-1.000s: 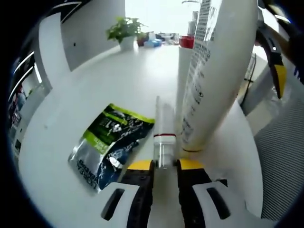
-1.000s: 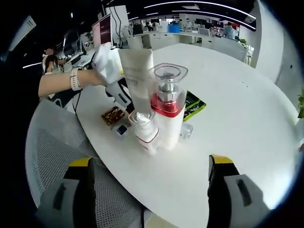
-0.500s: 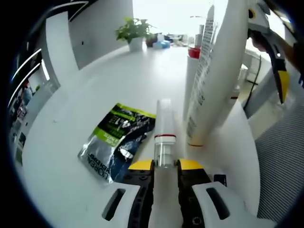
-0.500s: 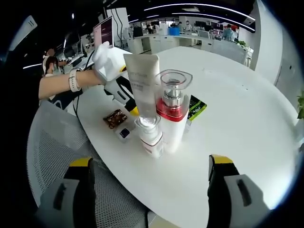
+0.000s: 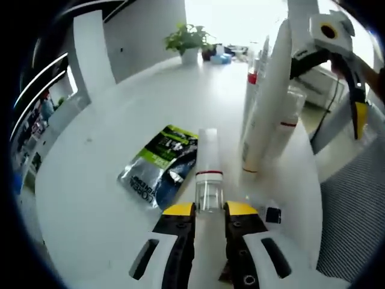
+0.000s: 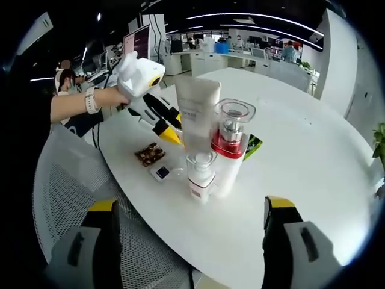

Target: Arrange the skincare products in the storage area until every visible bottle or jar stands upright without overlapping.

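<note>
My left gripper (image 5: 209,206) is shut on a small white bottle (image 5: 208,171) with a red band and a clear cap, pointing away along the jaws. Ahead to the right, a tall white tube (image 5: 267,108) stands upright on its cap, touching nothing of mine. Behind it are a pump bottle with a red collar (image 5: 251,90) and a small clear-capped bottle (image 5: 287,126). In the right gripper view the tube (image 6: 197,114), pump bottle (image 6: 231,144) and small bottle (image 6: 201,174) stand close together. My right gripper (image 6: 189,205) is open, short of them. The left gripper (image 6: 159,117) is beside the tube.
A green and silver sachet (image 5: 161,165) lies flat left of the held bottle. A brown snack packet (image 6: 150,153) and a small square item (image 6: 161,173) lie near the table edge. A mesh chair (image 6: 66,198) stands below that edge. A potted plant (image 5: 189,42) sits far back.
My left gripper has drawn back from the white tube, still holding the small bottle. The tube, leaning a second ago, now stands upright. The right view has also backed off slightly.
</note>
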A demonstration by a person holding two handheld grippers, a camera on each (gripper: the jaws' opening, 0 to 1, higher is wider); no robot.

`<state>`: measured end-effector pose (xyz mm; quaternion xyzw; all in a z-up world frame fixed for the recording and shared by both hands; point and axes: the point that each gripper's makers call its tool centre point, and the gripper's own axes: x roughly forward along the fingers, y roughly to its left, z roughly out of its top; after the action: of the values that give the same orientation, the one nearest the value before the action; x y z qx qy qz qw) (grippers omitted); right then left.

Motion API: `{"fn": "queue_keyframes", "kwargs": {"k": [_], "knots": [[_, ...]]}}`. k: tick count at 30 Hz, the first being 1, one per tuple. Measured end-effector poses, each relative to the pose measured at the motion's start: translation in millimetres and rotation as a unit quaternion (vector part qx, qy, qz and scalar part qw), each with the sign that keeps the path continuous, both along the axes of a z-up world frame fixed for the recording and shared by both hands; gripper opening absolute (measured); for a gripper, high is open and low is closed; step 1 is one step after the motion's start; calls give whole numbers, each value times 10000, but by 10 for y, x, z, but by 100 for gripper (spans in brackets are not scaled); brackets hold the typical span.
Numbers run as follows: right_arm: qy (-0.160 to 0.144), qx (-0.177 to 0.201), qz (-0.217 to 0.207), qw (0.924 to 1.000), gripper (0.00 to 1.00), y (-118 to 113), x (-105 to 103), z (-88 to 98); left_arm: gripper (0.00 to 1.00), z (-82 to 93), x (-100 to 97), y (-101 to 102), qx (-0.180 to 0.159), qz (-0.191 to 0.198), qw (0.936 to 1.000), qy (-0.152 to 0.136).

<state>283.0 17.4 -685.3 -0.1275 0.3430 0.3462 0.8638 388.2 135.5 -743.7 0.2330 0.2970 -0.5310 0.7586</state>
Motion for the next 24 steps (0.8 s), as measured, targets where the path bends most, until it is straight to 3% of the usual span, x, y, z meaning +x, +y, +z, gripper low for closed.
{"fn": "queue_keyframes", "kwargs": {"k": [10, 17, 21, 24], "knots": [[-188, 249, 58, 9995, 84, 101, 3, 170, 14, 80, -23, 183, 27, 233, 9997, 4], [-273, 291, 321, 9987, 70, 190, -70, 247, 14, 163, -65, 290, 58, 300, 9995, -118], [-449, 487, 419, 9969, 62, 269, -94, 376, 14, 158, -114, 366, 188, 284, 9993, -120], [-408, 619, 606, 9954, 60, 377, -141, 403, 14, 187, -134, 399, 199, 293, 9992, -161]]}}
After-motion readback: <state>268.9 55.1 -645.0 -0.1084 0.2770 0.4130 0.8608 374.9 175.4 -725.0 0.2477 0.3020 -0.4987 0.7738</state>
